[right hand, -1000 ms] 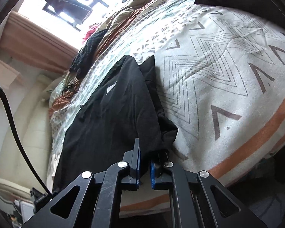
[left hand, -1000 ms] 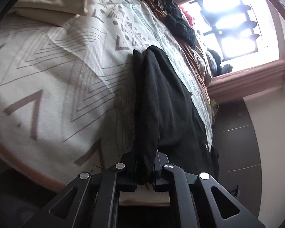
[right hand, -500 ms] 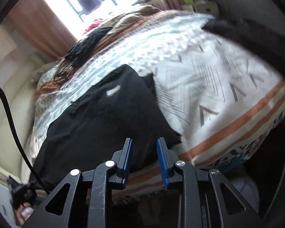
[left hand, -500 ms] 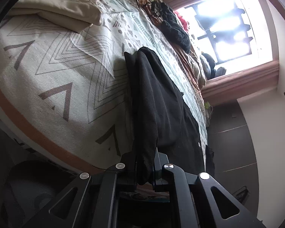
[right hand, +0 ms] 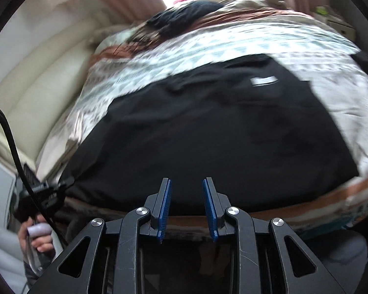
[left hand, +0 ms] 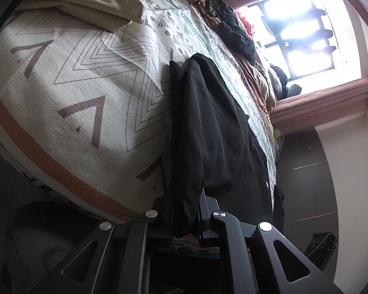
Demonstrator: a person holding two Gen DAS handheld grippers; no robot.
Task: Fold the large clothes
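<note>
A large black garment (left hand: 216,127) lies lengthwise on the bed's patterned blanket (left hand: 90,78), partly folded over itself. My left gripper (left hand: 185,218) is shut on the garment's near edge at the bed's edge, with cloth bunched between the fingers. In the right wrist view the same black garment (right hand: 220,132) spreads across the bed with a white label (right hand: 263,81) on it. My right gripper (right hand: 187,208) is open and empty, its blue pads (right hand: 165,205) just off the garment's near edge.
A beige pillow (left hand: 93,2) lies at the far left of the bed. A dark knitted item (left hand: 238,36) and other clothes are piled near the bright window (left hand: 301,31). A cream headboard (right hand: 41,78) is at left. The other hand (right hand: 40,235) holds a cabled gripper.
My right gripper has let go of the black garment, opened and swung left along the bed's edge. My left gripper has kept its hold and drawn back a little.
</note>
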